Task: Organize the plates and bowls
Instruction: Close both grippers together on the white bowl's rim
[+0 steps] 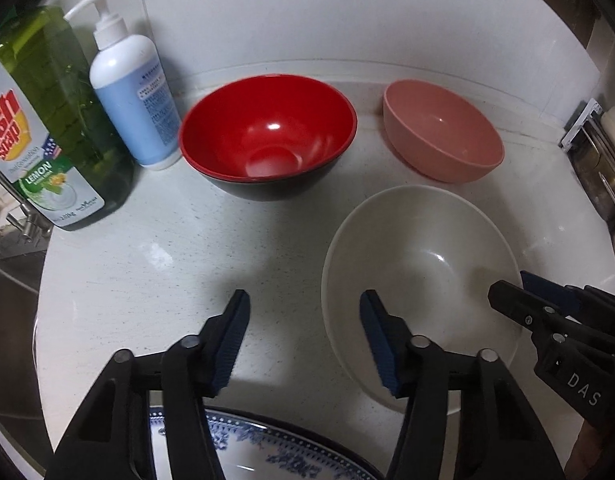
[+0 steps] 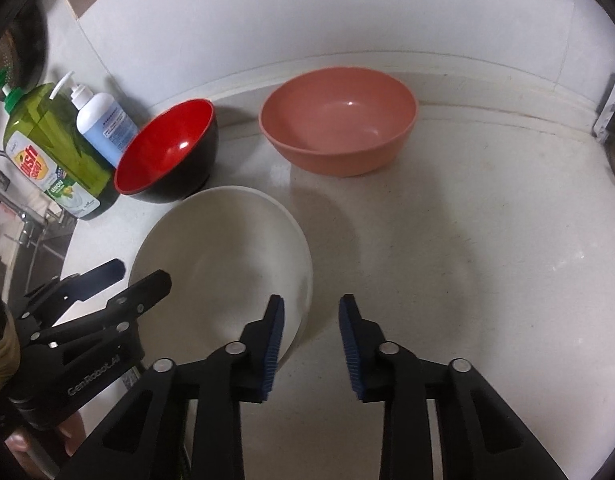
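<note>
The white bowl (image 1: 421,292) is sitting on the tabletop (image 1: 147,280), close in front of me. My left hand-held gripper (image 1: 304,338) is hanging just over the bowl's left side. Its two fingers are spread wide apart and are holding nothing. One blue pad (image 1: 373,332) is showing over the bowl's left rim and the other is showing over the bare tabletop. I cannot tell if the pad is touching the rim.

My right hand-held gripper (image 2: 311,338) is hanging at the bowl's right edge. Its fingers are spread apart too, with nothing between them. Its left finger is showing over the bowl's rim and its right finger is showing over the tabletop.

Behind the white bowl, near the wall, a red and black bowl (image 1: 267,136) is sitting on the left. It looks like two bowls, one inside the other. A pink bowl (image 1: 443,136) is sitting on the right, apart from it. Both are standing upright.

A blue and white plate (image 1: 267,448) is lying under my left hand-held gripper, at the near edge. I am seeing only part of it.

At the far left, a white pump bottle (image 1: 131,92) is standing just beside the red and black bowl. A big green dish soap bottle (image 1: 55,120) is standing next to it.
</note>
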`<state>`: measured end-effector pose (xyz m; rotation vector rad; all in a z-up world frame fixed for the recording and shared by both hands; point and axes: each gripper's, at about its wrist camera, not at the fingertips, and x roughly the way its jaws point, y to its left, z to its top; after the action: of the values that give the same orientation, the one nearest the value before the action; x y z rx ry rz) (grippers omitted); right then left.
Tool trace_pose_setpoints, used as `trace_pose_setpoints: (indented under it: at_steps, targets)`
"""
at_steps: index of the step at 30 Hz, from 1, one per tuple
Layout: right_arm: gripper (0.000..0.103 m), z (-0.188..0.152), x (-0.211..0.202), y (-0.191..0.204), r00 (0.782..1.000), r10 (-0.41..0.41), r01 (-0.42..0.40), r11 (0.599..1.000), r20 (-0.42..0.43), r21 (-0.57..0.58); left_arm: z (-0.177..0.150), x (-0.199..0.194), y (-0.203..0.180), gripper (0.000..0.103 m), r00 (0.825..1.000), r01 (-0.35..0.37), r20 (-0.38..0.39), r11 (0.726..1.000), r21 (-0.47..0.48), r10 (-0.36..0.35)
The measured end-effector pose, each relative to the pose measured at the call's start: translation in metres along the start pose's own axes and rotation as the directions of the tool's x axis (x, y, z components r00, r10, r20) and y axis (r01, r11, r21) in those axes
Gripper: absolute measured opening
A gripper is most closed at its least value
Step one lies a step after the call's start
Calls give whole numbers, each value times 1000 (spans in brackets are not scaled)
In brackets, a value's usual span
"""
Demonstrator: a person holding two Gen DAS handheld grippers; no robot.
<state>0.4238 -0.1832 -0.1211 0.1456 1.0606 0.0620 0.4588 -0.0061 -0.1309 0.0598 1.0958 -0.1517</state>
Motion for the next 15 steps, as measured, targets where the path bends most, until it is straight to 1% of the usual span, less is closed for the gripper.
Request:
trace_pose_setpoints:
  at_steps: [1, 2, 4, 5, 6, 7, 9, 12, 15]
  targets:
    - [24, 1, 1, 1, 1000, 1, -1, 1000, -4, -1, 0, 2, -1, 47, 1000, 5, -6, 1000, -1, -5]
    - [21, 1, 2, 1, 1000, 3, -3, 1000, -7, -3, 1, 4, -1, 45, 1000, 16, -16, 1000, -3, -16]
    - [18, 2, 4, 2, 1000, 5, -5, 1000, -13, -8, 2, 8, -3, 36, 999, 29, -30, 1000, -7, -29]
    - [16, 2, 4, 2, 1000, 9, -9, 1000, -15, -9, 2, 10, -3, 33, 999, 34, -37, 999, -9, -34]
    - [14, 3, 4, 3, 1000, 11, -11, 1000, -15, -9, 2, 12, -4, 27, 998, 36, -48, 999, -11, -37]
    - [14, 3, 4, 4, 1000, 9, -9, 1000, -16, -13, 2, 13, -3, 25, 998, 44, -51, 999, -12, -44]
    - [12, 4, 4, 5, 1000, 5, -5, 1000, -11, -13, 2, 13, -3, 20, 997, 60, -56, 998, -19, -61]
    - [12, 5, 2, 6, 1000, 11, -11, 1000, -10, -10, 1, 10, -8, 12, 997, 52, -50, 999, -8, -52]
    - [11, 4, -2, 6, 1000, 8, -8, 1000, -4, -4, -1, 7, -12, 12, 998, 48, -49, 999, -2, -48]
